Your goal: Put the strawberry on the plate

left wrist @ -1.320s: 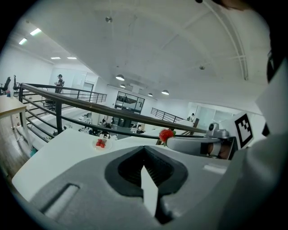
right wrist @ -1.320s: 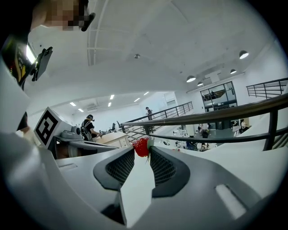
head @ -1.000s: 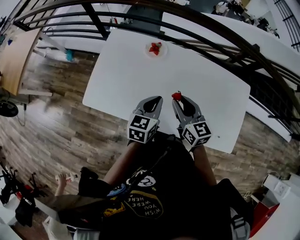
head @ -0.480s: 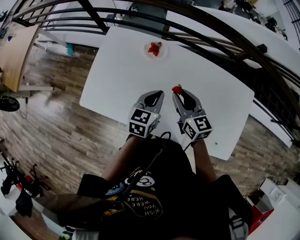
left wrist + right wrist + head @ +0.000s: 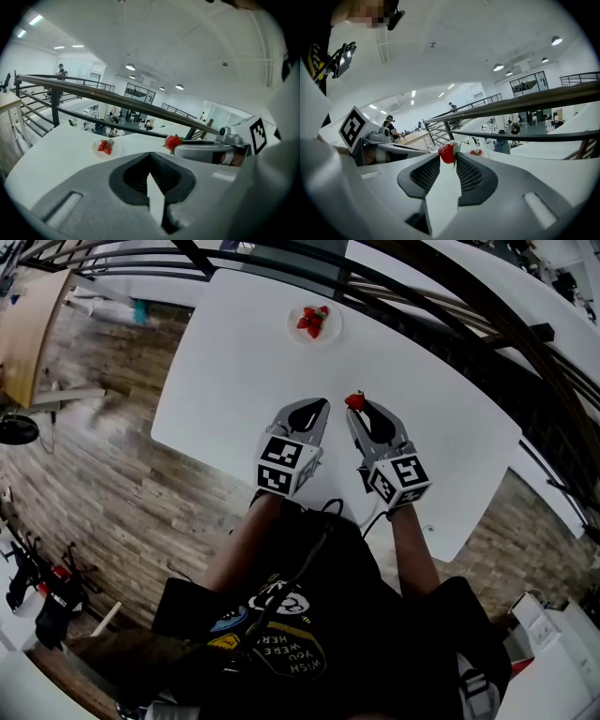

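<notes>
The strawberry (image 5: 354,401) is being pinched lightly, likely so it is not squashed, by the jaws of the right gripper (image 5: 448,156), over the surface (image 5: 234,381), well apart from the plate (image 5: 329,330). The jaws of the left gripper (image 5: 151,157) are being held closed on nothing.

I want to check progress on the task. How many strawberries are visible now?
4, as far as I can tell: one strawberry is gripped in the right tongs, and three clustered strawberries seem to lie on the plate; more may be hidden among them.
</notes>
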{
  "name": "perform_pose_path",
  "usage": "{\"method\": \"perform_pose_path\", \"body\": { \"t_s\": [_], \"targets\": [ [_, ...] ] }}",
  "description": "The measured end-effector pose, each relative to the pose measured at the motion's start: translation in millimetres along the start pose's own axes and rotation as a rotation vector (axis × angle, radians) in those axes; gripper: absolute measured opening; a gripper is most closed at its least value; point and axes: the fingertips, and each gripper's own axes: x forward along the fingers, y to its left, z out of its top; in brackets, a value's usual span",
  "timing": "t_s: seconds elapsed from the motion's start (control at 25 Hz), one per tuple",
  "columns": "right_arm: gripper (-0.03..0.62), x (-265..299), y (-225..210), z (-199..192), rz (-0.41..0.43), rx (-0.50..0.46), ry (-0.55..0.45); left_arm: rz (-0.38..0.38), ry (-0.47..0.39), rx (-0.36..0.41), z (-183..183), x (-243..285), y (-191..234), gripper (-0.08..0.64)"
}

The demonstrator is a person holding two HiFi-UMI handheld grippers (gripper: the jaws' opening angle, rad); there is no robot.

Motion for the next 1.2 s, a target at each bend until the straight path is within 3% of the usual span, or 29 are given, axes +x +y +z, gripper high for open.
{"method": "perform_pose_path", "body": {
  "t_s": [0.32, 0.96, 1.2],
  "targets": [
    [0.114, 38, -28, -2, -0.071, 0.027, 0.018, -0.039, 0.049, -0.008, 1, 29, 37, 0.005],
    [0.114, 120, -68, -21, -0.117, 0.040, 0.097, -0.060, 0.108, -0.039, -9, 94, 107, 0.005],
    [0.114, 135, -87, -21, -0.126, 0.034, 0.120, -0.048, 0.107, -0.017, 0, 113, 119, 0.005]
  ]
}}
